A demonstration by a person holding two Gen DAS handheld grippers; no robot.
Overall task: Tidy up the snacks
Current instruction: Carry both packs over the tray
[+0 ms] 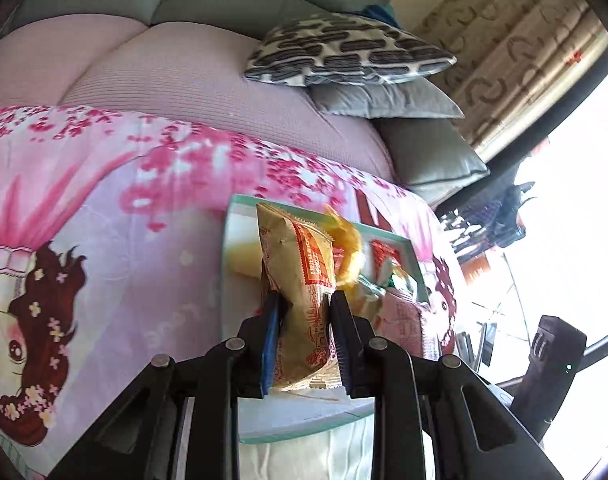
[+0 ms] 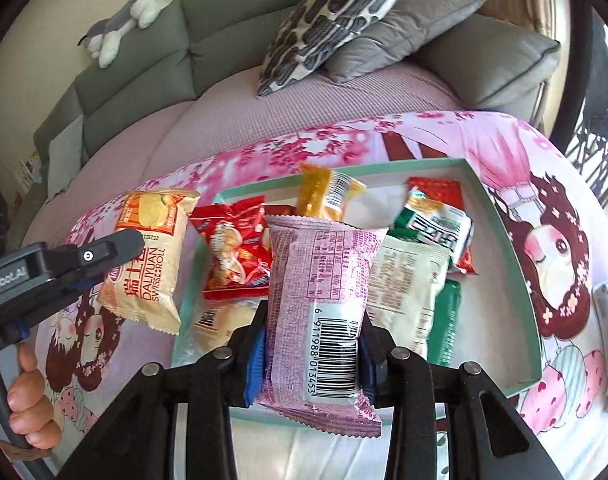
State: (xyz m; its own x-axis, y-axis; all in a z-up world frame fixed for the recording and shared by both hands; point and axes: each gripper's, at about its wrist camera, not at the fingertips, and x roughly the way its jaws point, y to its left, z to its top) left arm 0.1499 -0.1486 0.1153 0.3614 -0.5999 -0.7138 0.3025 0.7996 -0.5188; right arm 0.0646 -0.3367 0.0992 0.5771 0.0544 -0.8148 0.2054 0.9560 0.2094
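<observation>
My left gripper [image 1: 304, 300] is shut on a beige Swiss roll packet [image 1: 300, 280], held upright over the left part of the mint-green tray [image 1: 304, 420]. In the right wrist view the same packet [image 2: 152, 256] hangs at the tray's left edge [image 2: 188, 280], with the left gripper [image 2: 120, 246] at its side. My right gripper [image 2: 311, 328] is shut on a pink packet with a barcode [image 2: 323, 300], held above the tray's near side. Several snack packets lie in the tray: a red one [image 2: 236, 248], an orange one [image 2: 327, 196], a cream one [image 2: 403, 280], a green one [image 2: 447, 320].
The tray rests on a pink cartoon-print cloth [image 2: 543, 240] over a lilac-covered sofa seat [image 2: 304, 112]. Patterned [image 2: 331, 12] and grey [image 2: 407, 28] cushions lie behind. A plush toy [image 2: 124, 12] sits on the sofa back. A bright window is at the right [image 1: 575, 200].
</observation>
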